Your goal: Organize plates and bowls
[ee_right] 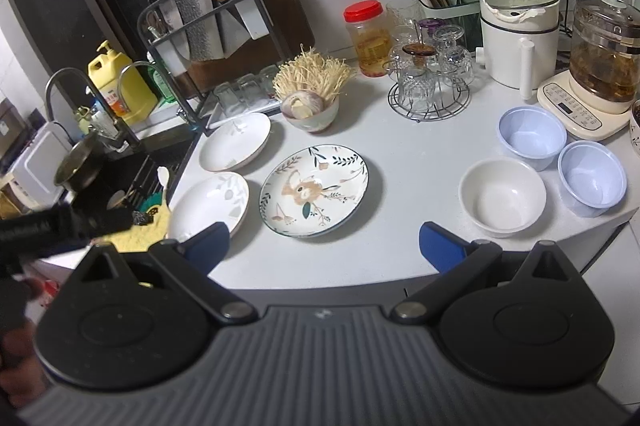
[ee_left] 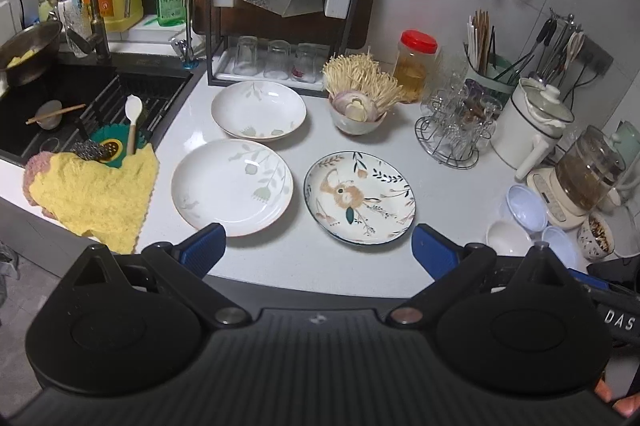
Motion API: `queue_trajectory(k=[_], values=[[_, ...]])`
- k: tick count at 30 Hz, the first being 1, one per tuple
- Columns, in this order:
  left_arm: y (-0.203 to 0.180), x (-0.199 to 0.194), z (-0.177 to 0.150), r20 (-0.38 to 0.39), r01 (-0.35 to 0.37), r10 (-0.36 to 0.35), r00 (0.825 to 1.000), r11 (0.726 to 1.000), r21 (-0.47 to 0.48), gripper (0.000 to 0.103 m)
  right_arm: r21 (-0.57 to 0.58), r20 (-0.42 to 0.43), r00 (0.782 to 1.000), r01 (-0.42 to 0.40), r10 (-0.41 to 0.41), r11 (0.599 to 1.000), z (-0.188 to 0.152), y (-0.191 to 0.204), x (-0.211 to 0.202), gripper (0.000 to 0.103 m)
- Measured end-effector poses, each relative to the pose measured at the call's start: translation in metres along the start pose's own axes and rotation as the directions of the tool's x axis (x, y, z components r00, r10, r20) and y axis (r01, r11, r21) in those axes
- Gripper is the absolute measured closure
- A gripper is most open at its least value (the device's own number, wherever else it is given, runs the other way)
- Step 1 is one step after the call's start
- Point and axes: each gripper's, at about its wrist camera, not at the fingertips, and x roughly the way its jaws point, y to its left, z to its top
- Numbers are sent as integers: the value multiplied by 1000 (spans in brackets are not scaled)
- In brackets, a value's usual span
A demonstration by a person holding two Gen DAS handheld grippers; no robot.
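Three plates lie on the white counter: a far white leaf-print plate (ee_left: 259, 109) (ee_right: 235, 142), a near white leaf-print plate (ee_left: 232, 181) (ee_right: 210, 205), and a flowered plate with a dark rim (ee_left: 359, 198) (ee_right: 314, 189). To the right stand a white bowl (ee_right: 502, 197) (ee_left: 508, 238) and two pale blue bowls (ee_right: 531, 137) (ee_right: 592, 177). My left gripper (ee_left: 318, 252) hovers open over the counter's front edge, between the near white plate and the flowered plate. My right gripper (ee_right: 324, 246) is open too, just in front of the flowered plate. Neither holds anything.
A bowl of enoki mushrooms and onion (ee_left: 358, 106) sits behind the plates. A knife rack with upturned glasses (ee_left: 280, 6), a red-lidded jar (ee_left: 416, 64), a wire glass stand (ee_right: 430, 82), a white pot (ee_right: 518, 38) and a kettle (ee_right: 600, 54) line the back. The sink (ee_left: 80, 106) and a yellow cloth (ee_left: 96, 194) are at left.
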Motion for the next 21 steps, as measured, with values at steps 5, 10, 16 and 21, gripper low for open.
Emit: queue_trajectory(k=[5,10,16,21], values=[[1,-7,-5,9,-35,35,999,999,-25,2,2,-17,1000,-14,14,1000,-8,-6,-1,0],[11,1,-8,-20,-57,56,998,997,-42,2,4,-15,1000,-18,18,1000,-10,-4,2,0],[27,30,14,-39,13,-13,999,1000,-10,2,56,9,1000,26,-27,998,-2,4,19,2],[54,64,40,-69,84,-84,994,996,6,2,82,33,996,80,-83,993,6,31,46,2]])
